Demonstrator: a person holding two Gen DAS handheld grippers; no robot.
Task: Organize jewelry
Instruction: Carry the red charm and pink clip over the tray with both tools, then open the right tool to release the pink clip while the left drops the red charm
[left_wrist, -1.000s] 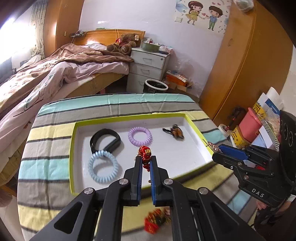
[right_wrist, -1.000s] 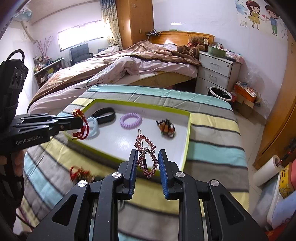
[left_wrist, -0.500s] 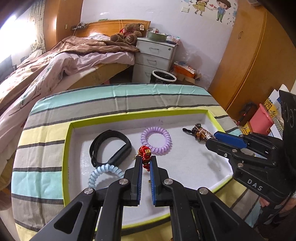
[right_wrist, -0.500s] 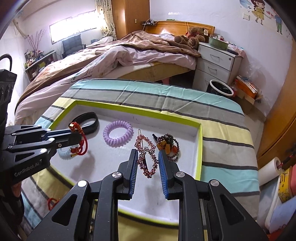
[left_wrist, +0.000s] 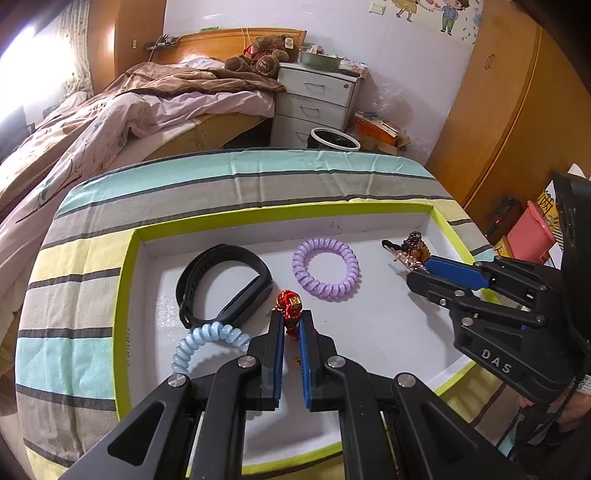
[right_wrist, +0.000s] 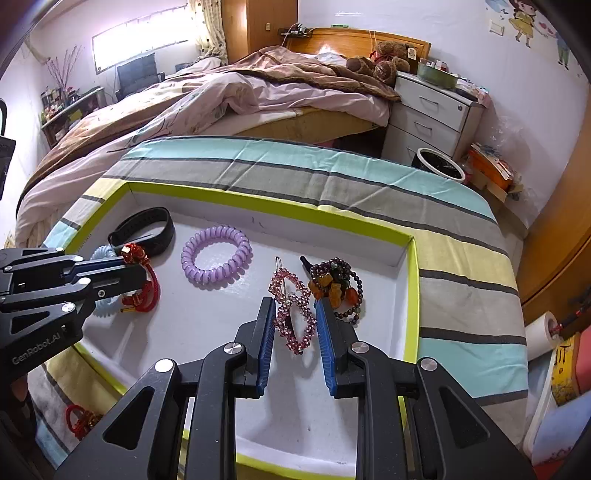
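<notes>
A white tray with a lime rim (left_wrist: 280, 214) (right_wrist: 258, 203) lies on the striped table. My left gripper (left_wrist: 290, 325) (right_wrist: 136, 266) is shut on a red cord bracelet (left_wrist: 290, 306) (right_wrist: 142, 284), which hangs down to the tray floor. My right gripper (right_wrist: 295, 314) (left_wrist: 417, 267) has opened; the pink rhinestone hair clip (right_wrist: 293, 306) lies on the tray floor between its fingers. In the tray lie a black band (left_wrist: 221, 284) (right_wrist: 144, 230), a purple coil tie (left_wrist: 327, 267) (right_wrist: 216, 254), a pale blue coil tie (left_wrist: 207, 343) and a dark bead bracelet (right_wrist: 336, 286) (left_wrist: 415, 245).
A second red cord bracelet (right_wrist: 79, 421) lies on the table in front of the tray's near left corner. A bed (right_wrist: 221, 99) and a white nightstand (right_wrist: 428, 114) stand behind the table. A bin (left_wrist: 334, 138) sits on the floor.
Both grippers have moved forward and lower over the tray. The right jaws have opened and let go of the pink hair clip, which now rests on the tray floor beside the bead bracelet.
</notes>
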